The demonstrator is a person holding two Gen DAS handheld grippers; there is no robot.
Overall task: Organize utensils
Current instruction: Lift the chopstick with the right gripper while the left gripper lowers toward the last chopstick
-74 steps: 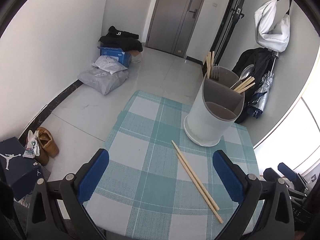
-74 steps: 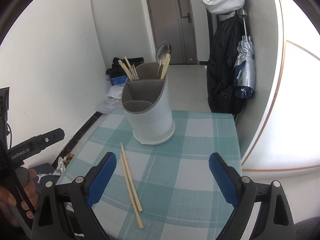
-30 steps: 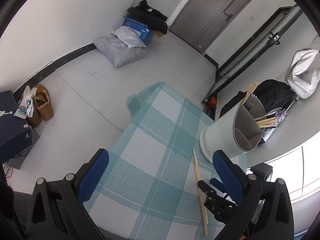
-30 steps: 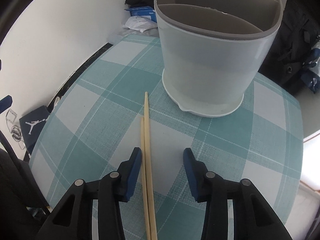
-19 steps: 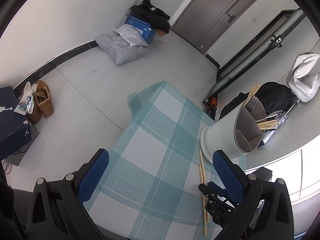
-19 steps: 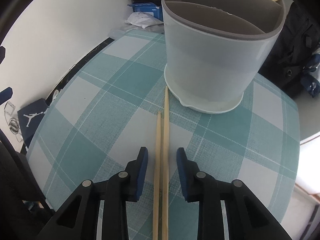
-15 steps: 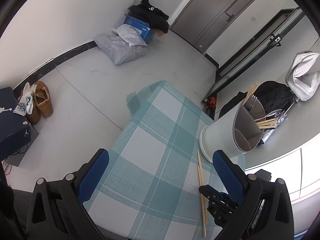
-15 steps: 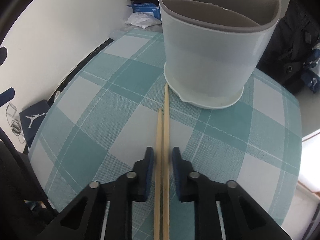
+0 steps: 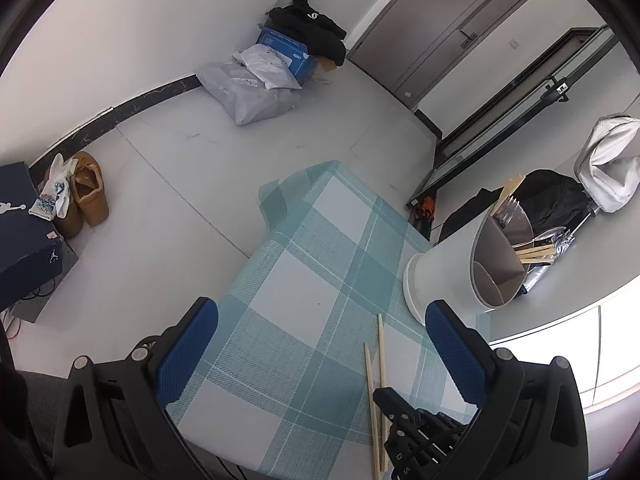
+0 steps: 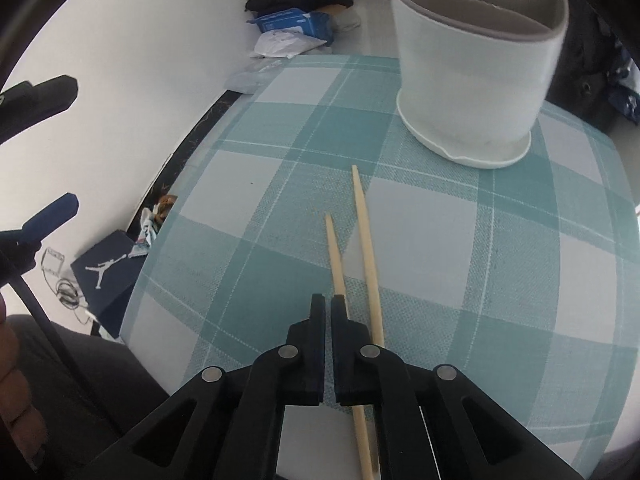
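Note:
Two wooden chopsticks [image 10: 362,216] lie splayed on the teal checked tablecloth [image 10: 520,240], tips pointing at the white divided utensil holder [image 10: 472,92]. My right gripper [image 10: 328,300] is shut low over the cloth; I see nothing between its pads. Both chopsticks run beside and under its right finger. From the left wrist camera the chopsticks [image 9: 380,344] pass the right gripper's [image 9: 384,394] black tip. The holder [image 9: 440,276] has chopsticks, a fork and a spoon in its far compartments. My left gripper [image 9: 320,312] hangs open over the cloth, holding nothing.
The table's left edge [image 10: 168,240] drops to a grey floor. A navy shoebox [image 9: 24,236], brown shoes [image 9: 88,192] and bags by the wall [image 9: 256,88] sit on the floor. A person's hand [image 10: 16,412] shows at the lower left.
The right gripper's jaws closed fully and it slid left, so the chopsticks now lie to its right. The chopsticks drew back from the holder's base and spread apart. The left gripper stayed put.

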